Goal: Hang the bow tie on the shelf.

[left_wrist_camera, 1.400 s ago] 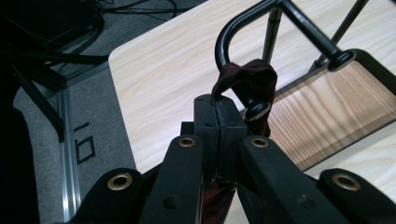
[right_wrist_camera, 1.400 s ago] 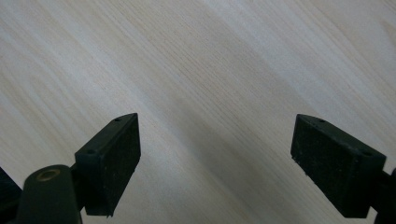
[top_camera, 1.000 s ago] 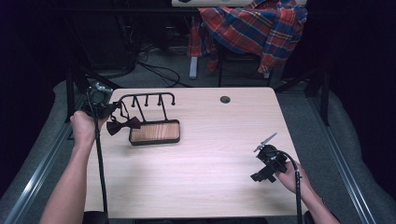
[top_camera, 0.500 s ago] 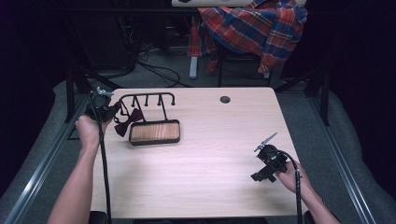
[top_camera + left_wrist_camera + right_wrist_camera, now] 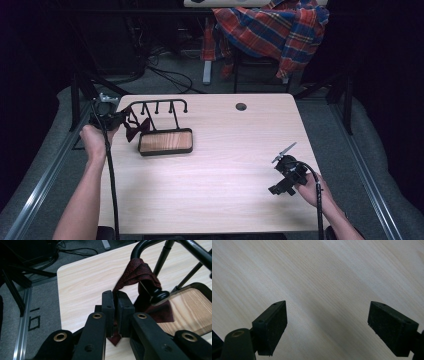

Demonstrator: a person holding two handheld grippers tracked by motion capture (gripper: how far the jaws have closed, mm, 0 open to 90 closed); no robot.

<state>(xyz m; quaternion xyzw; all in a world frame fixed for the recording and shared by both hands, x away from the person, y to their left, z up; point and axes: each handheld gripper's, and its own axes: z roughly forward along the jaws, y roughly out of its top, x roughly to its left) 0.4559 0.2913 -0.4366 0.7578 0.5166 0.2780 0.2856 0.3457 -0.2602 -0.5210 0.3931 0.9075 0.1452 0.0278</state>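
A pale wood-grain bench (image 5: 215, 165) stands on grey carpet in a dark room. The left gripper (image 5: 114, 305) pinches a maroon tie (image 5: 140, 275) draped over the black rack (image 5: 159, 107); the right gripper (image 5: 327, 322) gapes wide over bare wood.

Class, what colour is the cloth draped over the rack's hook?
Dark red cloth, clearest in the left gripper view.

We see a dark red tie (image 5: 140, 273) on a black rack (image 5: 158, 106) with a brown wood-grain base (image 5: 166, 141), a pale wood table (image 5: 220, 165), black grippers (image 5: 115, 305), and a red-and-blue plaid shirt (image 5: 272, 30).
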